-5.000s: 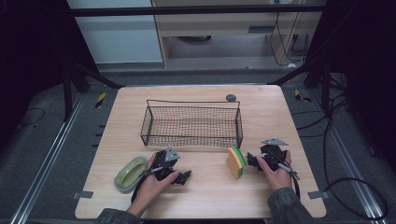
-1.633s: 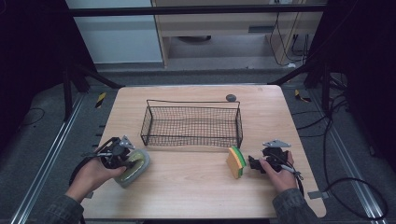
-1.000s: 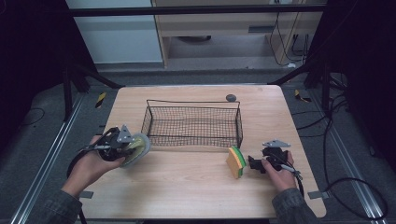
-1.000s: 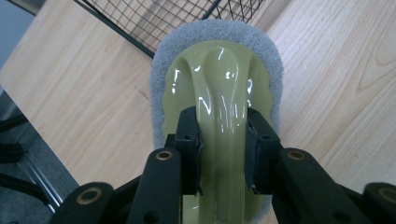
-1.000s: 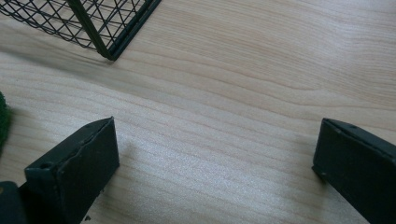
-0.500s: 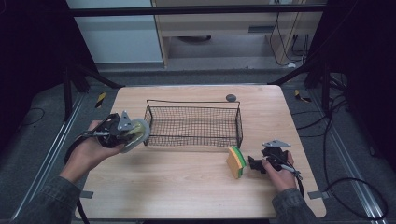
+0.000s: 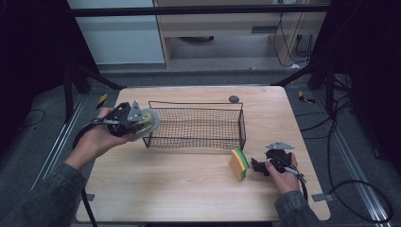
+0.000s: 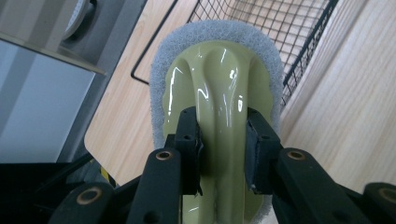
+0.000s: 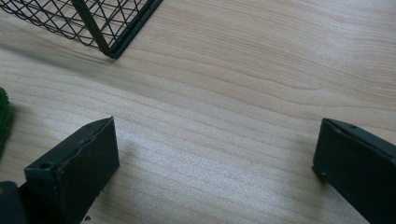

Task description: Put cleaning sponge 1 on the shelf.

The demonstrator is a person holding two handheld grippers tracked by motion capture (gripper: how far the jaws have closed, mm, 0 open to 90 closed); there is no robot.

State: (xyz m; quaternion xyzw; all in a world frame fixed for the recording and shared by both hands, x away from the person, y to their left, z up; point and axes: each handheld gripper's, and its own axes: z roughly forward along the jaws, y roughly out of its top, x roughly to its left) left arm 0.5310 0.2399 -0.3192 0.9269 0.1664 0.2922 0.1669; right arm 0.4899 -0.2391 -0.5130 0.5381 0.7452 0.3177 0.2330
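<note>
Wood grain is showing under the right gripper [image 7: 259, 166], which is resting low on the table [image 7: 189, 189] at about four o'clock with its jaws spread wide and nothing between them. Just beside it, toward nine o'clock from that hand, a yellow and green sponge [image 7: 239, 163] is standing on its edge, apart from the jaws; in the right gripper view a sliver of its green side [image 9: 3, 122] is peeking in at the left edge.

Farther off, at about ten o'clock, the left gripper [image 8: 223, 147] is clamping a pale green scrubber [image 8: 219, 88] by the raised ridge of its plastic handle, one black jaw on each side. In the high view the scrubber [image 7: 144, 124] is hanging in the air at the left end of the wire basket [image 7: 196, 126], near its rim and not yet inside.

The handle is looking glossy and hard, so it is likely slippery under the pads; the ridge is the sensible place to hold, since it is giving the jaws two flat flanks to press. The grey fuzzy pad around it is probably soft and would give under a pinch. The whole thing is likely light, so a moderate squeeze should be enough.

Beyond the basket, at twelve o'clock, a small dark round thing [image 7: 233, 99] is lying near the far edge.
</note>
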